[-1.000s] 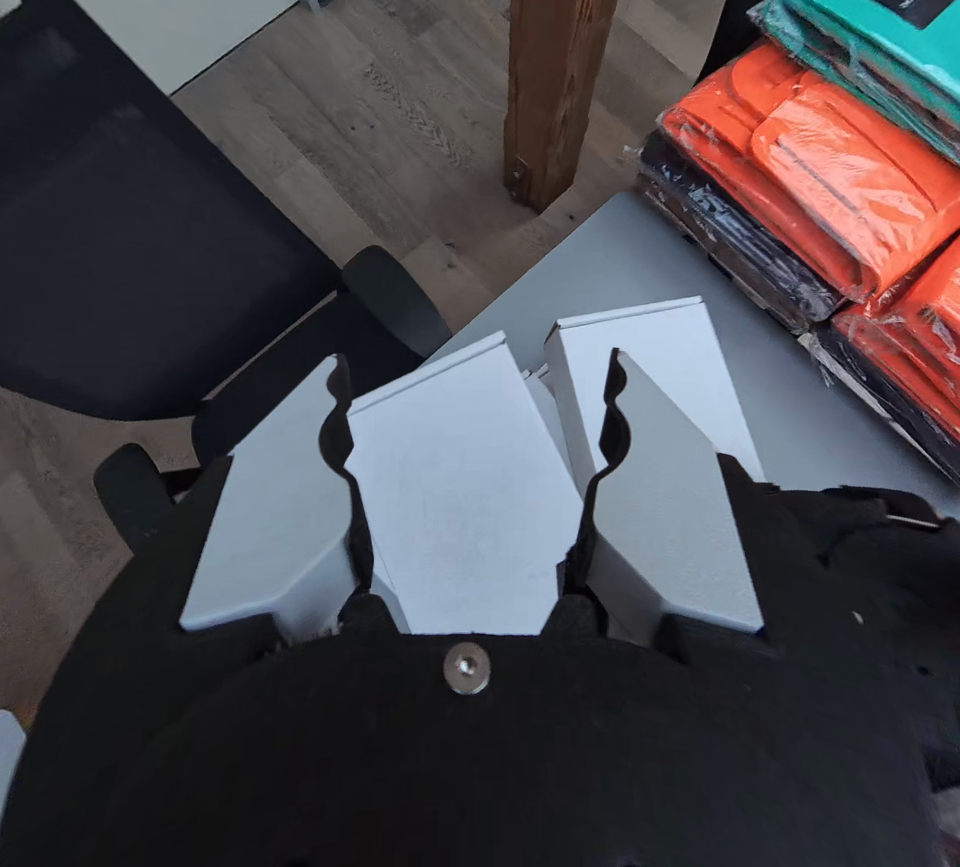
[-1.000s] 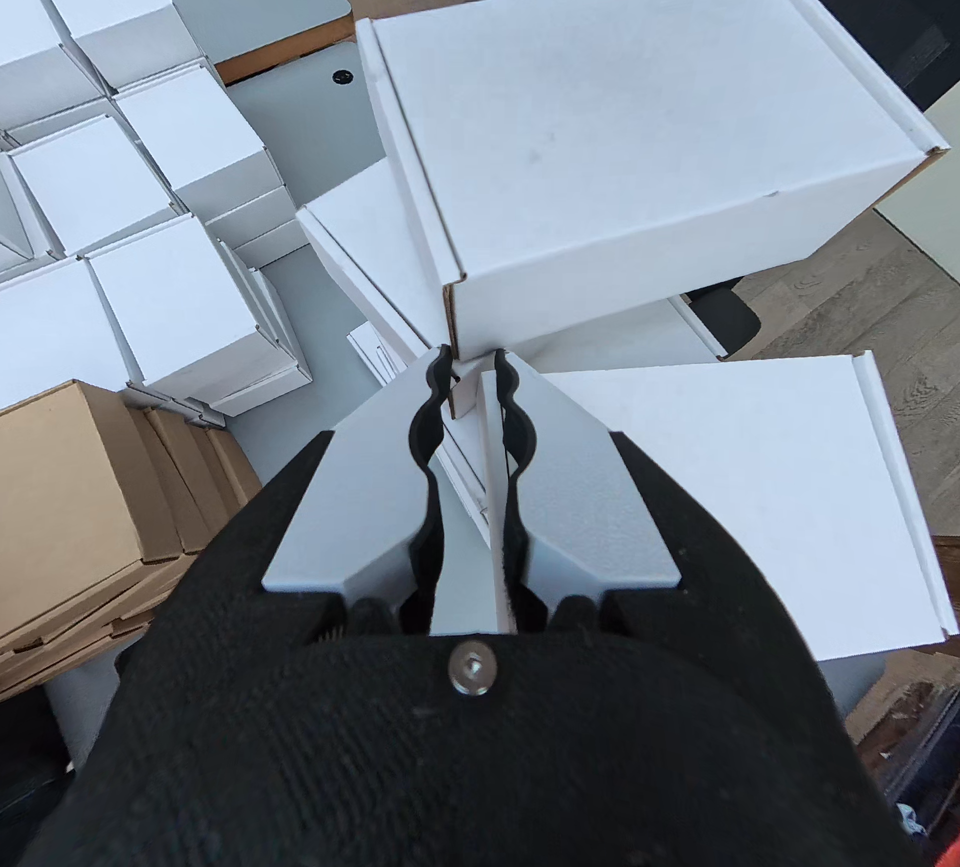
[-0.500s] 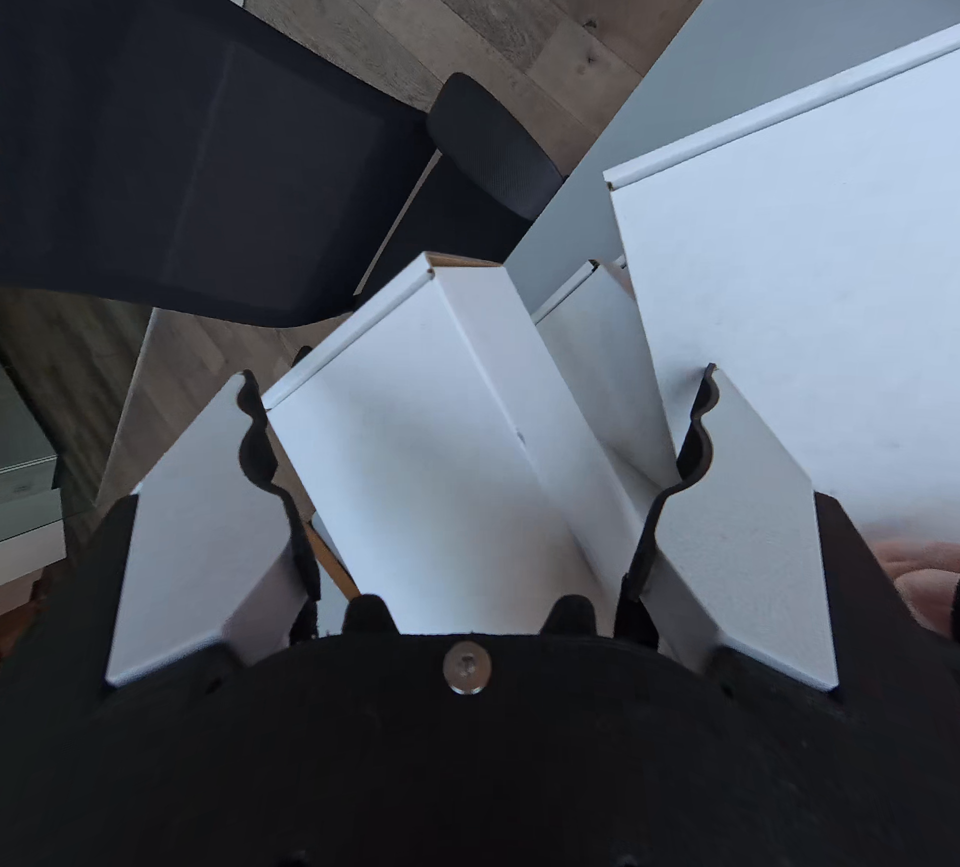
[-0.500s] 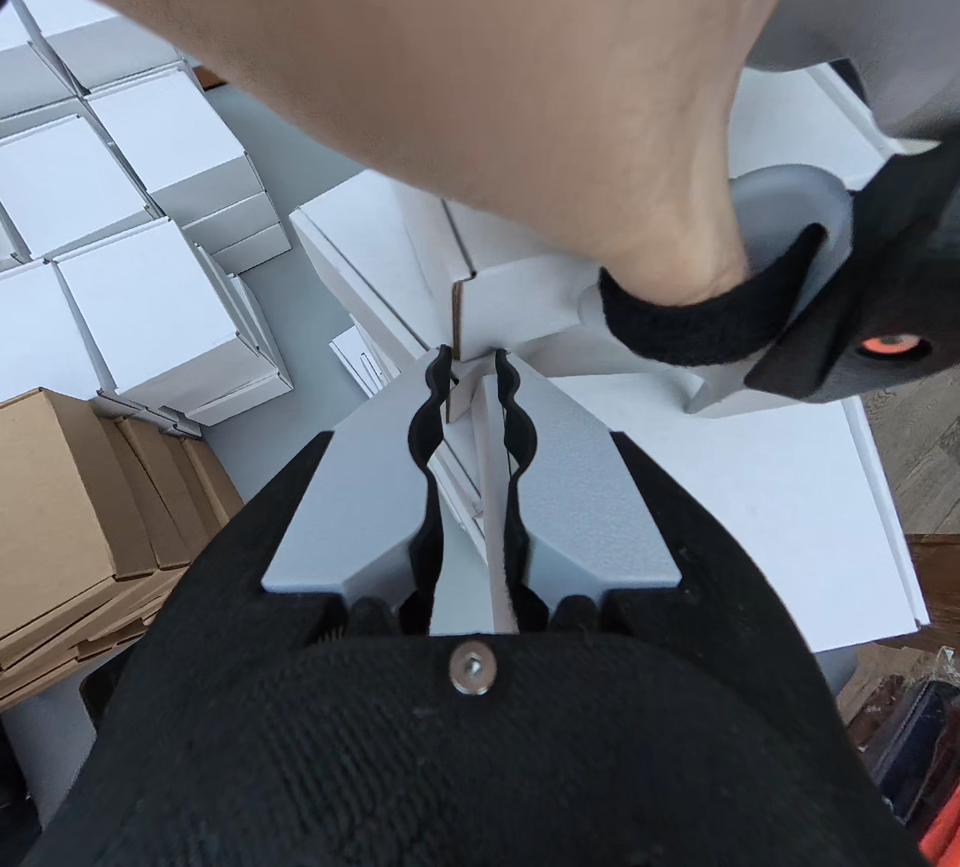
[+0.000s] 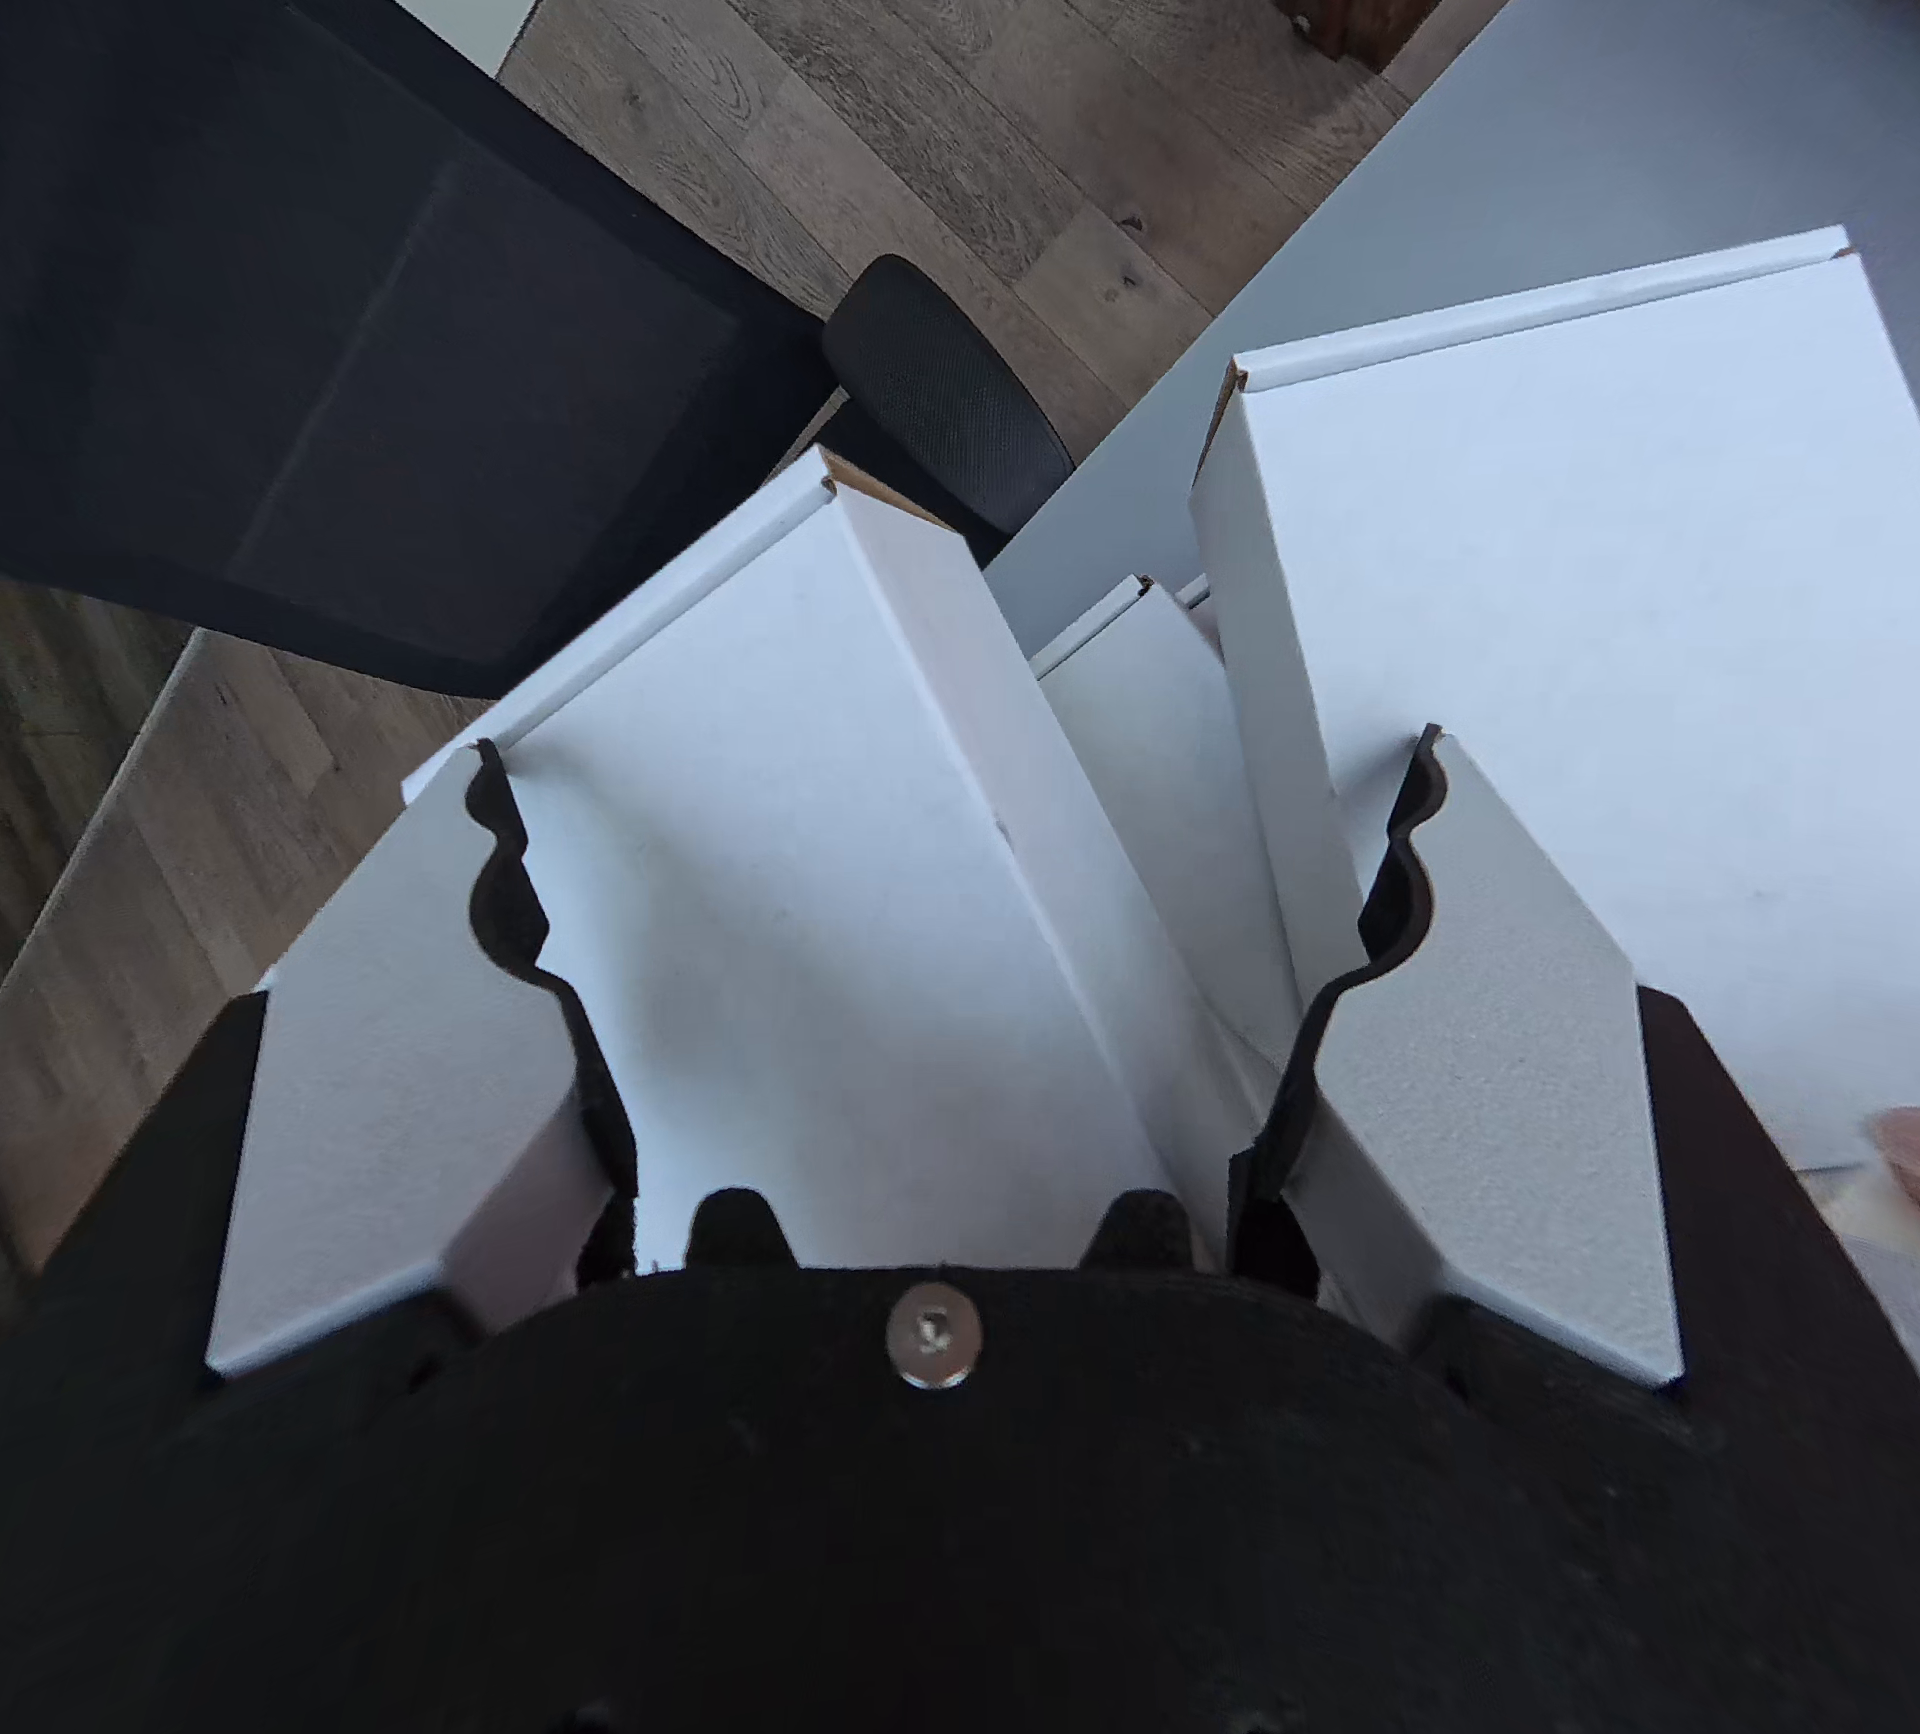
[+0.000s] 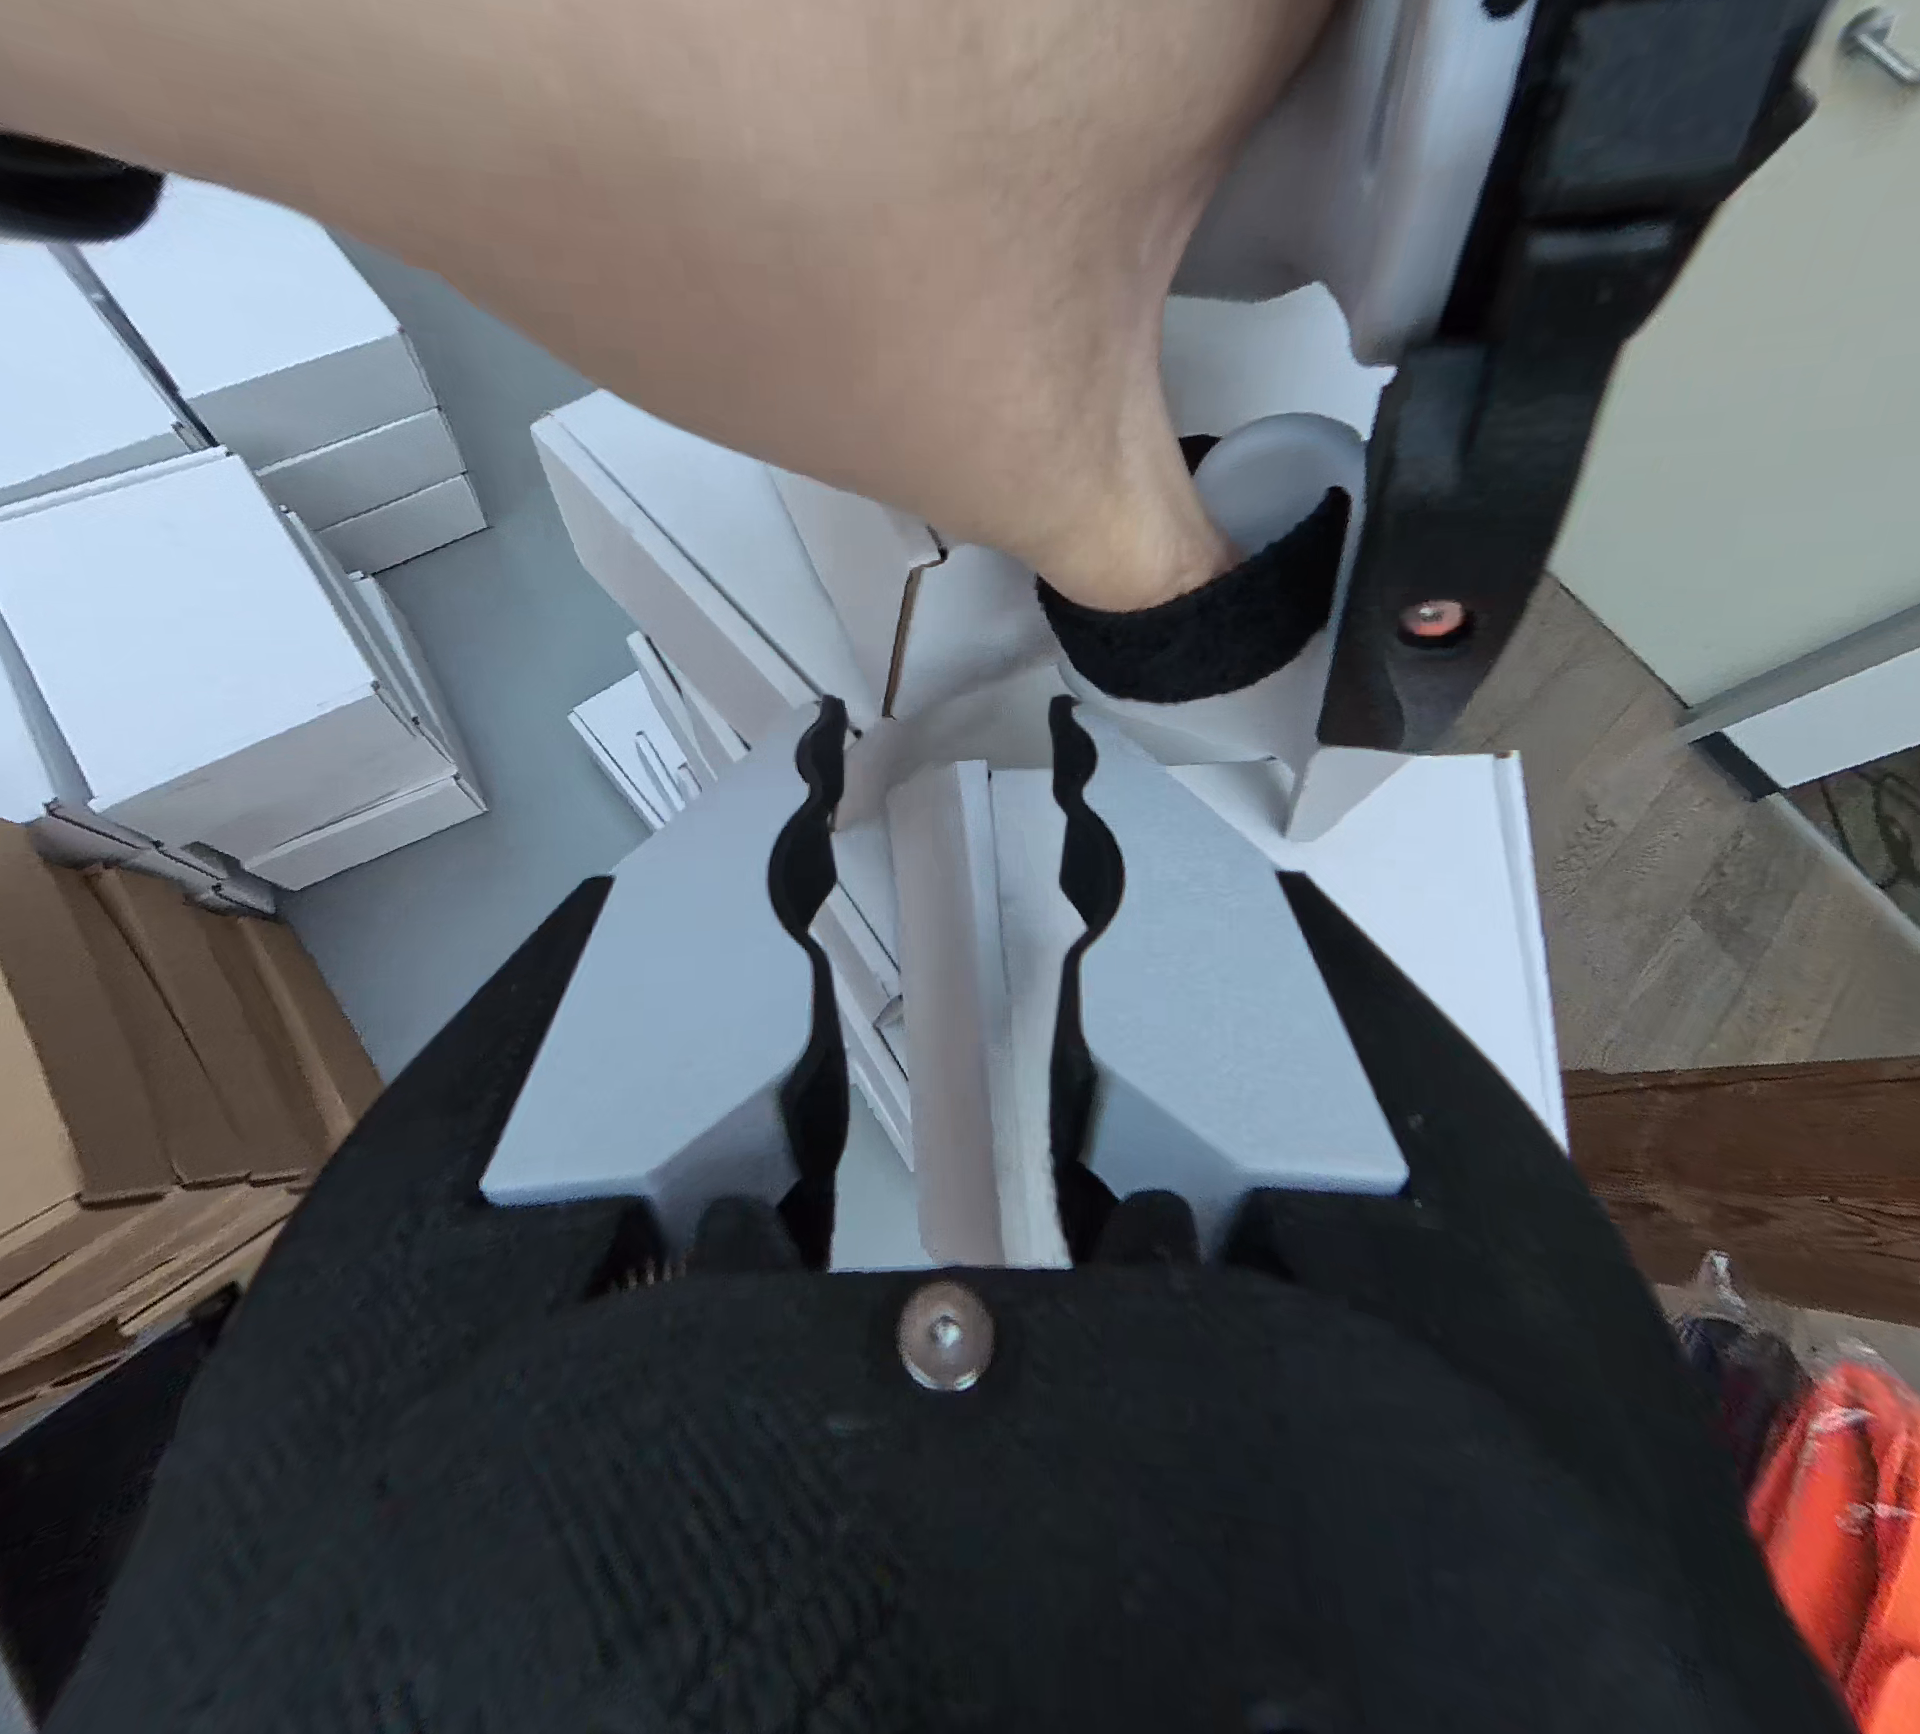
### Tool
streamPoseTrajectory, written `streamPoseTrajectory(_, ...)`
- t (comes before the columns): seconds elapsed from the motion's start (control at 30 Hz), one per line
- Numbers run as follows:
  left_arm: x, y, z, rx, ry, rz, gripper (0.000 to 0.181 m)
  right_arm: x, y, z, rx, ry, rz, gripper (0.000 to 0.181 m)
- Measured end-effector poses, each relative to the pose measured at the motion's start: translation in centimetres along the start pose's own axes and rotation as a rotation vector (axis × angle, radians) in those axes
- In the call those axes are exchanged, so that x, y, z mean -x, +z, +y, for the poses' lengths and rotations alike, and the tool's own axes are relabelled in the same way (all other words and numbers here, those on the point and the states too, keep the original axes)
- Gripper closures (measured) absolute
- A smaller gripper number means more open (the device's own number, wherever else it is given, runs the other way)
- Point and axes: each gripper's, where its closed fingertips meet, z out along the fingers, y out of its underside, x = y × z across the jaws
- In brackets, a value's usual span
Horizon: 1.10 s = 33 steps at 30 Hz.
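Gaping wide, left tool straddles smooth white carton; right tool parted.

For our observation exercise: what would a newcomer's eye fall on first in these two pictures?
In the right wrist view, a person's bare forearm fills the top, crossing above the open right claw. In the left wrist view, a white box sits between the wide-open left claw's fingers, a black chair beyond.

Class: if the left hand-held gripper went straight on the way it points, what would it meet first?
Most likely the white cardboard box lying between the open fingers of the left hand-held gripper; depth is unclear.
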Motion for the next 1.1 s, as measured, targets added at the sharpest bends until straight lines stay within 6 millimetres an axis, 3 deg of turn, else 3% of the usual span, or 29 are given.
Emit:
streamPoseTrajectory(0.17,-0.1,0.0,-0.1,-0.006,-0.001,-0.005,0.022,-0.8,-3.7,0.7,-0.099,0.117,-0.003,0.132)
streamPoseTrajectory(0.23,0.0,-0.1,0.0,-0.012,-0.005,-0.002,0.022,-3.4,-6.7,2.1,-0.188,0.247,0.105,0.132)
streamPoseTrajectory(0.33,0.1,-0.1,0.2,-0.016,-0.012,0.006,0.022,-8.4,-10.8,6.0,-0.426,0.683,0.243,0.127)
streamPoseTrajectory(0.37,0.2,-0.1,0.2,-0.017,-0.013,0.007,0.022,-8.9,-10.5,7.4,-0.473,0.855,0.171,0.118)
streamPoseTrajectory(0.43,0.2,-0.1,0.2,-0.018,-0.013,0.007,0.023,-8.1,-7.7,10.0,-0.443,1.132,-0.045,0.098)
streamPoseTrajectory(0.53,0.0,-0.1,0.1,-0.016,-0.009,0.001,0.023,-6.2,-4.2,10.1,-0.498,1.412,-0.382,0.094)
streamPoseTrajectory(0.6,0.0,-0.1,0.0,-0.014,-0.005,-0.004,0.022,-6.0,-2.7,10.4,-0.526,1.514,-0.454,0.095)
streamPoseTrajectory(0.77,0.0,-0.1,0.1,-0.018,-0.009,0.0,0.023,-4.3,-0.9,9.4,-0.51,1.552,-0.619,0.096)
streamPoseTrajectory(0.83,0.0,-0.1,0.1,-0.02,-0.011,0.002,0.023,-4.0,-1.4,8.4,-0.523,1.543,-0.714,0.113)
streamPoseTrajectory(1.1,-0.1,-0.4,-0.1,-0.043,-0.008,0.001,0.027,-3.3,-1.6,8.5,-0.32,1.462,-0.768,0.115)
